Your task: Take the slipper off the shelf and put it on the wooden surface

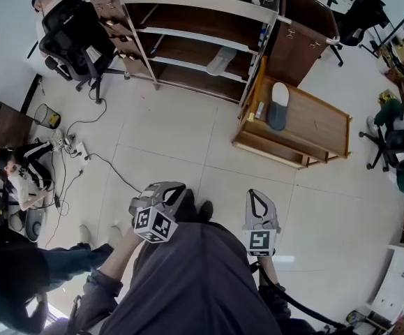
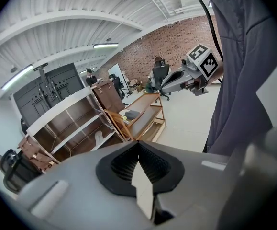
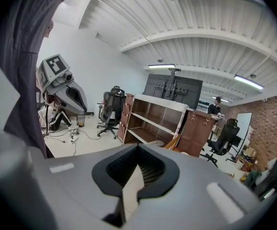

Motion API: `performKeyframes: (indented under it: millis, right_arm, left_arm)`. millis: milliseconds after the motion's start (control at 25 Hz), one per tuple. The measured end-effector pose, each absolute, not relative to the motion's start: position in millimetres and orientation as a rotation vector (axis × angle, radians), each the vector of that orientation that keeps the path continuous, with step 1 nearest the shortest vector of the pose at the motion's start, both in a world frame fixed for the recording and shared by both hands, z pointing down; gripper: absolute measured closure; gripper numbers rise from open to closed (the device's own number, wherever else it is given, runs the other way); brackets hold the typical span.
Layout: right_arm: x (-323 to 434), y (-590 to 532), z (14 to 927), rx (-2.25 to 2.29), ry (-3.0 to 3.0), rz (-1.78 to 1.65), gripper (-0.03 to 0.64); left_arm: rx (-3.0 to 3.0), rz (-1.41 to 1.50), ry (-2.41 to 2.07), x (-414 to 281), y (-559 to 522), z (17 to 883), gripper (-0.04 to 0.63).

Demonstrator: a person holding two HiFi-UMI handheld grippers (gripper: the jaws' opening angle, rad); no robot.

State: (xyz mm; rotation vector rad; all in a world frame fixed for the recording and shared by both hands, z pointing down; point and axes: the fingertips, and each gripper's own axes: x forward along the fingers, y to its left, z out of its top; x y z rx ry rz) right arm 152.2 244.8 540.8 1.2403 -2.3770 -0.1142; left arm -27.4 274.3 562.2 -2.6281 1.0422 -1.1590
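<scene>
Obs., head view: we stand on the tiled floor, well apart from the furniture. The open shelf [image 1: 195, 4] is at 12 o'clock and the low wooden surface [image 1: 318, 122] is at 1 o'clock, touching the shelf's right end.

Two slippers are in view:
- A pale slipper [image 1: 221, 60] lies on a lower board of the shelf, near its right end.
- A grey slipper [image 1: 278, 105] lies flat on the wooden surface, toe pointing away from us.

Grippers: the left gripper [image 1: 169, 187] and right gripper [image 1: 257, 194] are held low and close to the body, side by side, noses pointing towards 12 o'clock. Each gripper view shows its jaws clenched tip to tip, with only floor showing through the gap and nothing between them.

Reading: we take this low, tucked hold for a resting or walking carry. Nothing is within reach, so the jaws have no reason to be parted.

Slipper vs. jaws: both slippers are far ahead of the tips. The shelf one is at roughly 12 o'clock from the right gripper, and the grey one at about 1 o'clock.

Stage: ambiguous. The grey slipper already lies where the task wants one, so we may be standing back from a finished placement. Equally, the pale slipper on the shelf may be the one to be fetched.
</scene>
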Motion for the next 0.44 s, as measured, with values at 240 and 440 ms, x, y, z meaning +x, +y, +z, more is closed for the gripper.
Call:
performKeyframes:
  millis: [240, 440]
  right_arm:
    - [154.2, 238.1, 539.7, 1.208, -2.401, -0.140, 0.617]
    - [159.0, 229.2, 551.5, 1.221, -2.394, -0.069, 0.617]
  left_arm:
    - [-2.598, -1.202, 1.085, -33.2, 272.8, 562.9, 0.580]
    - [-2.569, -1.207, 1.156, -47.0, 270.7, 559.3, 0.580]
